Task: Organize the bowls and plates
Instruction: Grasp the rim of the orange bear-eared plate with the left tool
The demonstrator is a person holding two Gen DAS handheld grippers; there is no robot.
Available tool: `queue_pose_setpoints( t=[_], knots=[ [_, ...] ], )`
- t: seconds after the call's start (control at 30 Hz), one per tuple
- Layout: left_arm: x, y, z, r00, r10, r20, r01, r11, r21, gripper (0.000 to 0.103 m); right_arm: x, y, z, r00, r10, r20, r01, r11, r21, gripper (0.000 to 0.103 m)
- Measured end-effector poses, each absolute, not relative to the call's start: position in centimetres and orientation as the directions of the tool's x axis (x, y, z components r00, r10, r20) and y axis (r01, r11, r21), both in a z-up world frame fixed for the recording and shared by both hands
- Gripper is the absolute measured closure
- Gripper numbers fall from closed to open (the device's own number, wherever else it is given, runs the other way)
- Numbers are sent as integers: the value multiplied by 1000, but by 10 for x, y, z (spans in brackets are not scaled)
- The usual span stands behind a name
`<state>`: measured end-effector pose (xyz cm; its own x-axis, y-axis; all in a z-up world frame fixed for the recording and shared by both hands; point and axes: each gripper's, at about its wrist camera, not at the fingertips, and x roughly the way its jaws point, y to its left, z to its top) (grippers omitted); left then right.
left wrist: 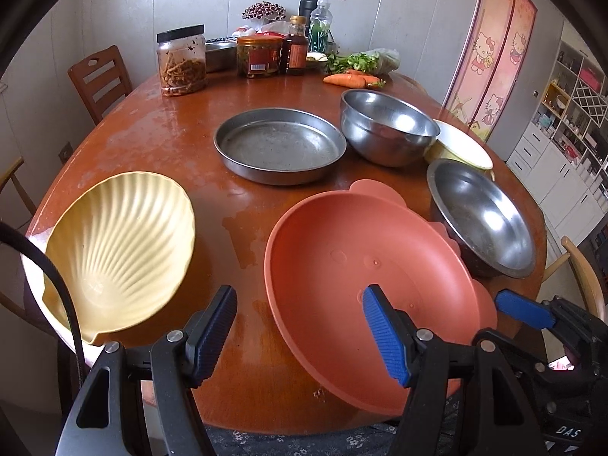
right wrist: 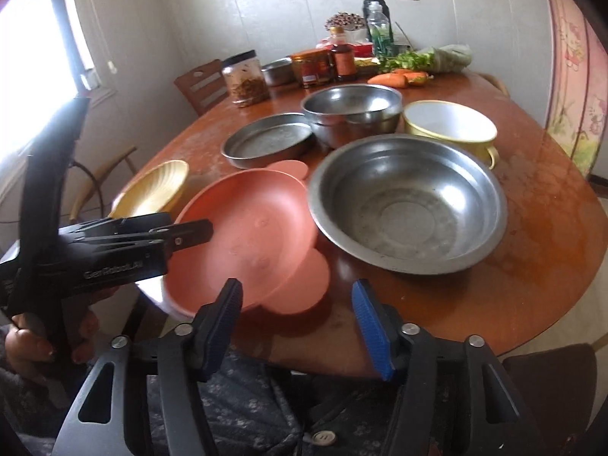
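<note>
An orange plastic plate with ears (left wrist: 361, 266) (right wrist: 247, 228) lies at the table's near edge and juts over it. My left gripper (left wrist: 300, 334) stands open astride its near left rim, one finger over the plate and one outside, pads apart from it. My right gripper (right wrist: 296, 323) is open just short of the plate's near ear, nothing between its pads. Left of the plate is a yellow shell-shaped dish (left wrist: 117, 250) (right wrist: 152, 190). Right of it sits a wide steel bowl (left wrist: 482, 216) (right wrist: 406, 201). Behind are a flat steel pan (left wrist: 279, 144), stacked steel bowls (left wrist: 387, 125) and a yellow enamel bowl (right wrist: 448, 125).
The round wooden table (left wrist: 152, 144) carries jars (left wrist: 182, 60), bottles (left wrist: 296, 45), carrots (left wrist: 349, 79) and greens along its far side. Wooden chairs (left wrist: 98, 79) stand around it. A person in dark patterned clothing (right wrist: 247, 399) sits at the near edge.
</note>
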<state>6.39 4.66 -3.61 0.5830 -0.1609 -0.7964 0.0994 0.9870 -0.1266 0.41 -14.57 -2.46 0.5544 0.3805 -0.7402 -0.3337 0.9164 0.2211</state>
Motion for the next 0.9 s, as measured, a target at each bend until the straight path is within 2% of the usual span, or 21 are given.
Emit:
queue_pose_setpoints(
  t=[0.23,0.33,0.9],
  knots=[
    [69,43,-47,567,-182,-803,109,983,-146,35,9,-138,-30,553,392,-735,-353,910,219,55],
    [67,39,-48,572,-198,-796,133,980,-148,45,10,-135,-30,555,390,-735,-363,908,208,56],
    [62,57,-37,596,-153,-788,81,988,-131,45,17,-99,-21,548,415,-726,-434,883,178,59]
  ],
)
